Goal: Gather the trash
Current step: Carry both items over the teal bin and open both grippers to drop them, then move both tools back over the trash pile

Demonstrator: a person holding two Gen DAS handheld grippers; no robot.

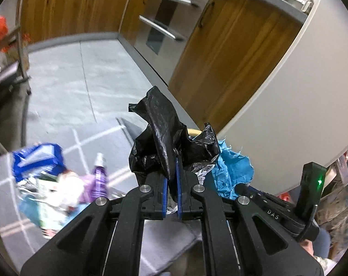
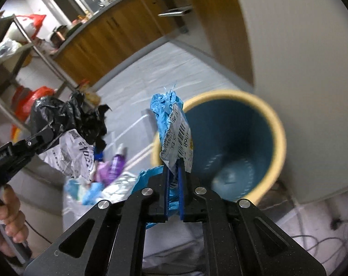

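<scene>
Two grippers were closed on trash: the left gripper (image 1: 171,179) on a black bag (image 1: 160,133), the right gripper (image 2: 174,184) on a blue mailer (image 2: 171,124) beside the bin (image 2: 233,147). The mailer should probably be brought above the rim before release.

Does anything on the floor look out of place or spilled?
Yes. A loose pile of trash lies on the floor beside the bin: a purple spray bottle on its side, a blue package and crumpled wrappers, outside the bin.
</scene>
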